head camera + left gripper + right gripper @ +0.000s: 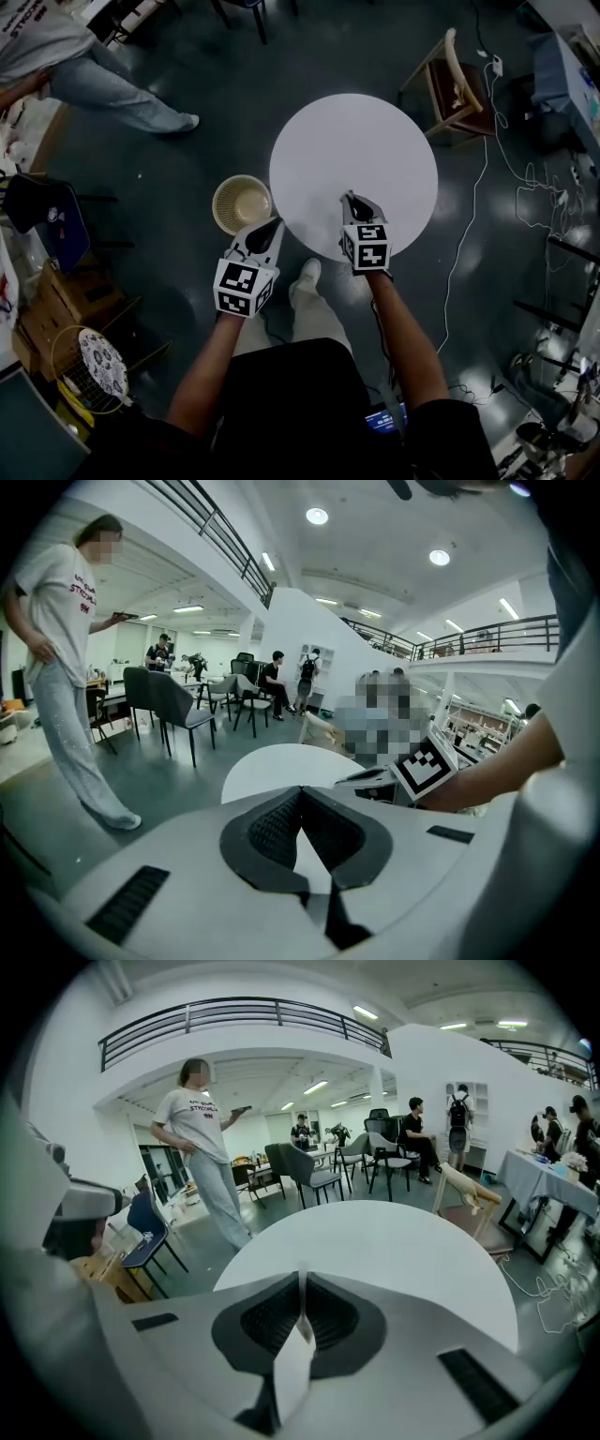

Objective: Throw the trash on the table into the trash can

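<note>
Left gripper [266, 234] and right gripper [356, 203] are both pressed together, empty. The round tabletop [375, 150] shows no trash, so grip and feel cannot be judged.

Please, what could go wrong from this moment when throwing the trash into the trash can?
1. The trash can stands on the floor close to the person's shoe; a step could tip it.
2. The left gripper and right gripper both have closed fingers, and the table shows no trash, so a grasp may find nothing.
</note>
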